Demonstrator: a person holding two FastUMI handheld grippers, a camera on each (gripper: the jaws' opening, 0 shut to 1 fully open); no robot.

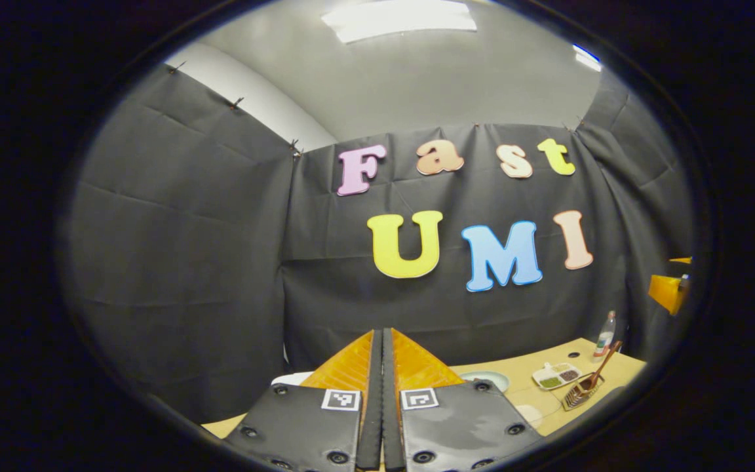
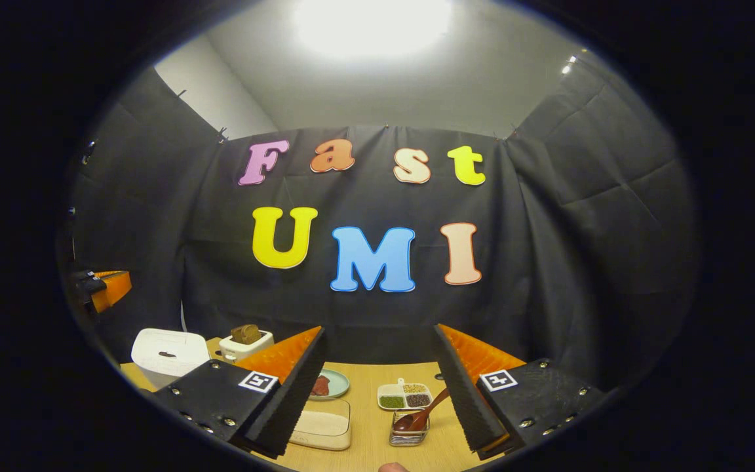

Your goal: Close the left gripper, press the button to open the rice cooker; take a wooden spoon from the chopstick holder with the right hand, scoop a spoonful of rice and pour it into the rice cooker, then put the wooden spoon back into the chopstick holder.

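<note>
Left hand-held gripper [image 1: 382, 400]: fingers pressed together, nothing between them; held high, aimed at the booth wall above the bench [image 1: 548, 406].
Right hand-held gripper [image 2: 377, 387]: fingers spread wide, empty, looking down over the bench from its near edge.
Rice cooker [image 2: 169, 354]: white, lid down, at about 9 o'clock in the right gripper view, far left of the bench.
Wooden spoon [image 2: 420, 412]: bowl down in the wire chopstick holder [image 2: 409, 434], handle leaning toward 1 o'clock, between the right fingers.
Rice: pale grains in the clear container [image 2: 322, 425] at 7 o'clock, just beside the holder.
Handling, spoon: likely light, stiff and smooth; best pinched on the free upper handle, clear of the wire rim, and drawn out along its lean.
Handling, rice: loose and apt to spill; the loaded bowl should stay level.
Handling, button: probably wants a firm, square push from the closed tips.
Views compared: the right gripper view gives cooker, rice and a divided dish [image 2: 405, 396]; the left gripper view adds a bottle [image 1: 604, 335] at 4 o'clock.
</note>
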